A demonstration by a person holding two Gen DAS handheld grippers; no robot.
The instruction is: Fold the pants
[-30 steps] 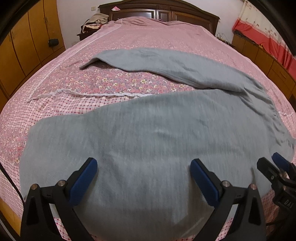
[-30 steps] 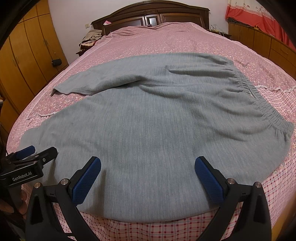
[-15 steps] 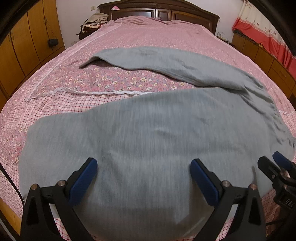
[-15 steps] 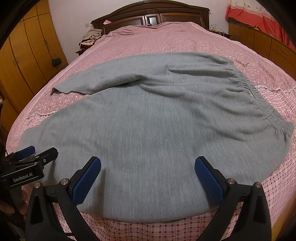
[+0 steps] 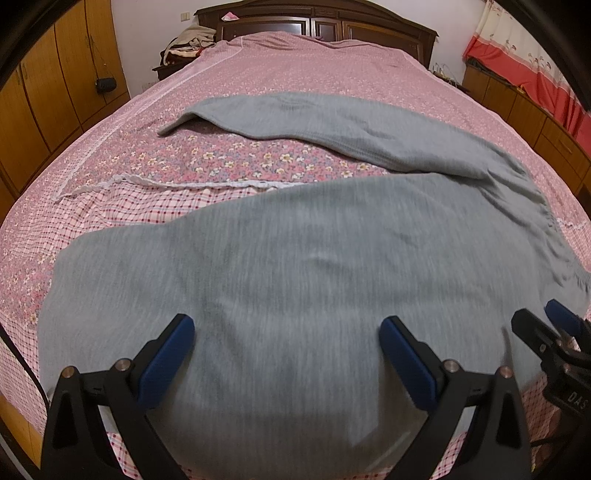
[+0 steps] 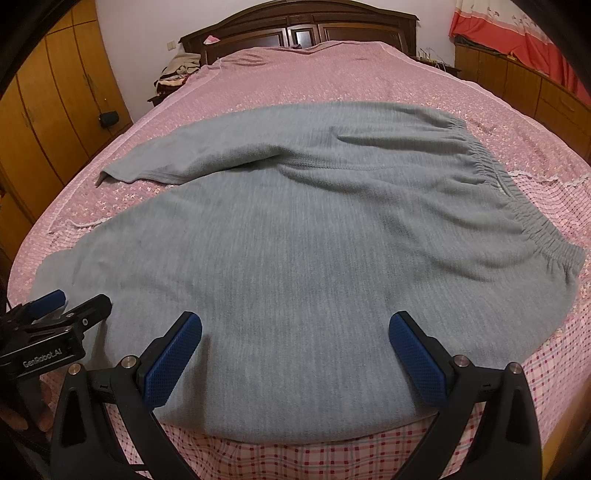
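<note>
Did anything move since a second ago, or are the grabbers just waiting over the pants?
Almost nothing changed. The left gripper and right gripper stay wide open just above the near edge of the gray pants, holding nothing. In the left view the pants slide very slightly, so that gripper drifted a little. The pants lie spread on the pink bed as before, one leg angled away.

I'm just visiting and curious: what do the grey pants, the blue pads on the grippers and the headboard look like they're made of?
Grey pants: soft matte knit, possibly fleece, judging by the fuzzy surface and gathered waistband. Blue finger pads: likely rubber or textured plastic; a fine dotted grid shows. Headboard: dark wood, it seems, with a glossy varnished sheen on its panels.
</note>
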